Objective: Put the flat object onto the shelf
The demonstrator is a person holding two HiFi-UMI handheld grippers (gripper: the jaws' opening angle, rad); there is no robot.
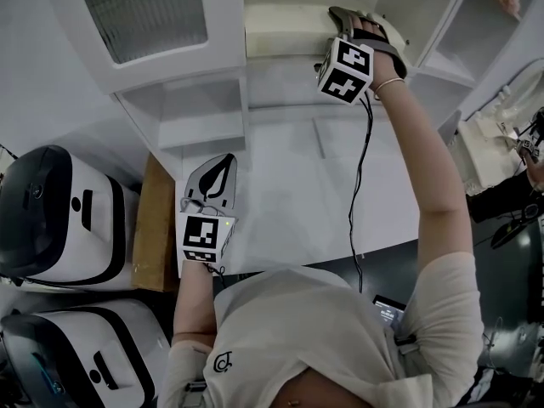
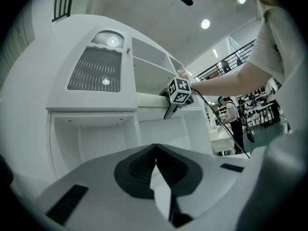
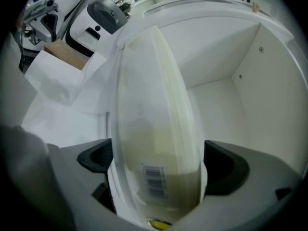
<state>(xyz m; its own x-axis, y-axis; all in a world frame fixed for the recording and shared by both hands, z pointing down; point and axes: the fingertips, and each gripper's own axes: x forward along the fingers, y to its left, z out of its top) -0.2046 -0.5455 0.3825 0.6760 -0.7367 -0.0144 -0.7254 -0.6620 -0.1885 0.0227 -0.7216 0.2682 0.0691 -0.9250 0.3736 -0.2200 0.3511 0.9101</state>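
Observation:
The flat object (image 3: pixel 154 124) is a cream slab in clear wrap with a barcode, standing on edge. It reaches into the white shelf compartment (image 3: pixel 226 105) and shows in the head view as a pale slab (image 1: pixel 285 41) at the shelf's front. My right gripper (image 3: pixel 159 158) is raised to the shelf (image 1: pixel 353 19). It is open, its jaws spread wide on either side of the slab, with no clear press on it. My left gripper (image 1: pixel 223 161) hangs low over the counter, shut and empty, its tips meeting in a point (image 2: pixel 155 148).
The white cabinet has a frosted door (image 1: pixel 144 11) left of the shelf and an open niche (image 1: pixel 200 117) below. Two white-and-black machines (image 1: pixel 51 219) stand at the left beside a brown board (image 1: pixel 157 219). A cable (image 1: pixel 361 168) hangs from the right gripper over the white counter (image 1: pixel 297 194).

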